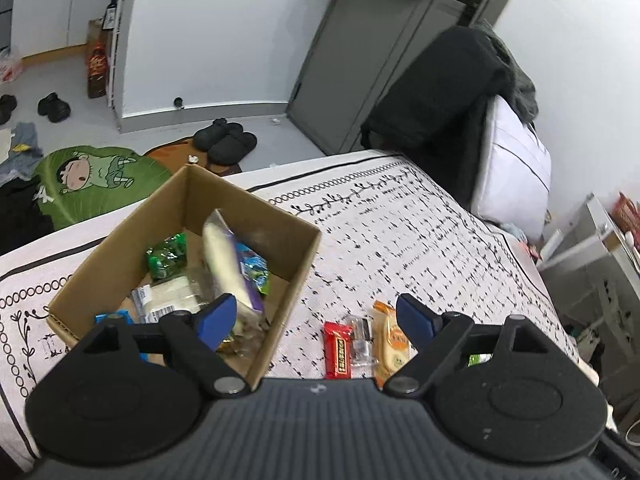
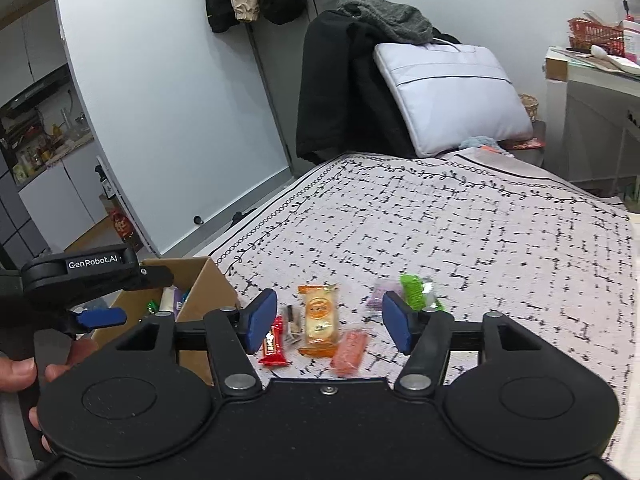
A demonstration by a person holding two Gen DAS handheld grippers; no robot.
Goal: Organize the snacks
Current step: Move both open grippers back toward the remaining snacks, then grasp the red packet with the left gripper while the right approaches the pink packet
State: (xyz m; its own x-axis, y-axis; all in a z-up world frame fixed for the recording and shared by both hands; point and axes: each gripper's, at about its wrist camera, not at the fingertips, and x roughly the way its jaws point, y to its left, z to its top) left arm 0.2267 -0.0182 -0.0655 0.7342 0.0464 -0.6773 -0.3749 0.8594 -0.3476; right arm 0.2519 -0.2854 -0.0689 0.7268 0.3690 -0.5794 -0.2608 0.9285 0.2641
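Hovering with pads apart, the right tool (image 2: 329,322) frames the orange snack packet (image 2: 319,320) just ahead.

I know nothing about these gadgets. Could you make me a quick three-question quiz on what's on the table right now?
1. True or false: the cardboard box already holds some snacks.
2. Which lies closest to the box: A) the red bar, B) the bright green packet, C) the orange-wrapped cake?
3. Fill in: the right gripper is ___, holding nothing.

Key
1. True; a green packet and a long white pack are inside.
2. A.
3. open; so is the left gripper.
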